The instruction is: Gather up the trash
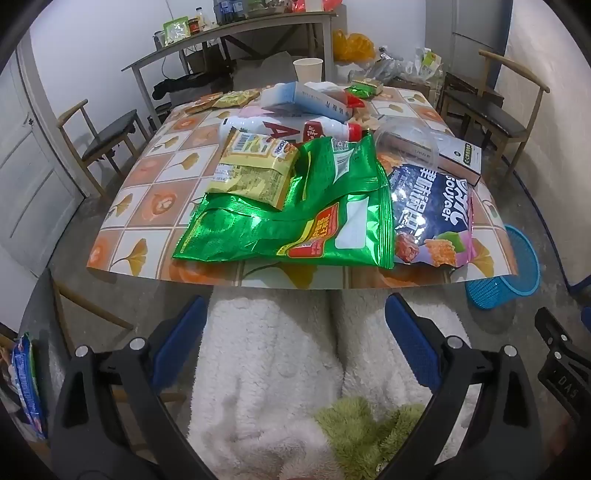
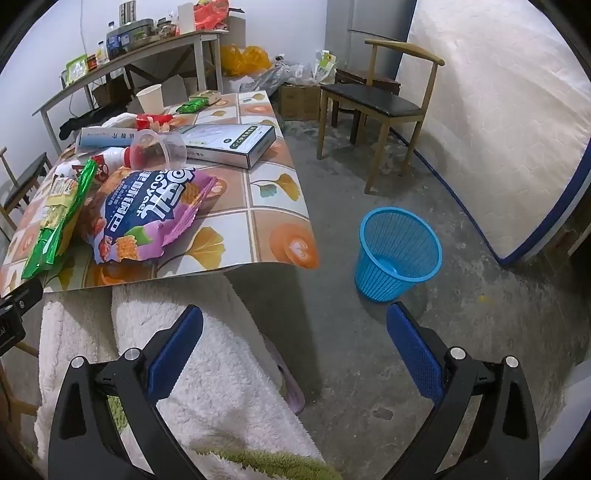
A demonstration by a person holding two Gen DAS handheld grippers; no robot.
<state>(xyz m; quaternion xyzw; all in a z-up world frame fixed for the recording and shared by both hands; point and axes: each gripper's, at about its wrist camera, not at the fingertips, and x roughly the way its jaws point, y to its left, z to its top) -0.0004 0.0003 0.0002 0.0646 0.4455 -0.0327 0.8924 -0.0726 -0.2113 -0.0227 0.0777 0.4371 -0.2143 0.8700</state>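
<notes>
A table with a tiled cloth holds trash. A big green snack bag lies at its near edge, a yellow packet on it, a blue-purple snack bag to its right. Behind lie a white bottle, a clear plastic cup on its side and a paper cup. A blue mesh bin stands on the floor right of the table. My left gripper is open and empty, below the table's near edge. My right gripper is open and empty over the floor, left of the bin.
A flat white box and a blue-white carton lie on the table. Wooden chairs stand right and left. A mattress leans on the right wall. A cluttered desk stands behind. White fleece-covered legs are below the grippers.
</notes>
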